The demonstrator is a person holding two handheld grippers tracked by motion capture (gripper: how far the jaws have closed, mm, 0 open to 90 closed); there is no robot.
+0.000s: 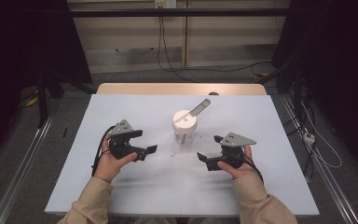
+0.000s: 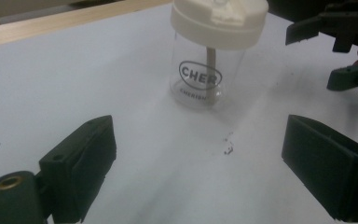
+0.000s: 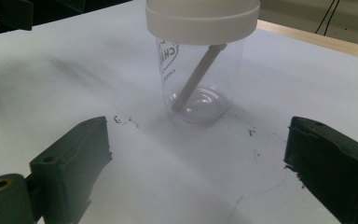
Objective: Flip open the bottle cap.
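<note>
A clear jar point(image 1: 185, 133) with a white lid point(image 1: 185, 120) stands upright at the centre of the white table point(image 1: 121, 196). A flat grey stick point(image 1: 199, 108) passes through the lid, leaning toward 1 o'clock above it in the high view; its lower end rests on the jar's floor. The left gripper point(image 1: 142, 145) lies at 8 o'clock from the jar, the right gripper point(image 1: 210, 150) at 4 o'clock, both apart from it, each with jaws spread wide and nothing between them. No object lies between either gripper and the jar. Small dark specks point(image 2: 228, 148) mark the table just before the jar. Printed on the jar: "CHER" in an oval, with smaller lettering beneath, partly readable as "CHERISH".
</note>
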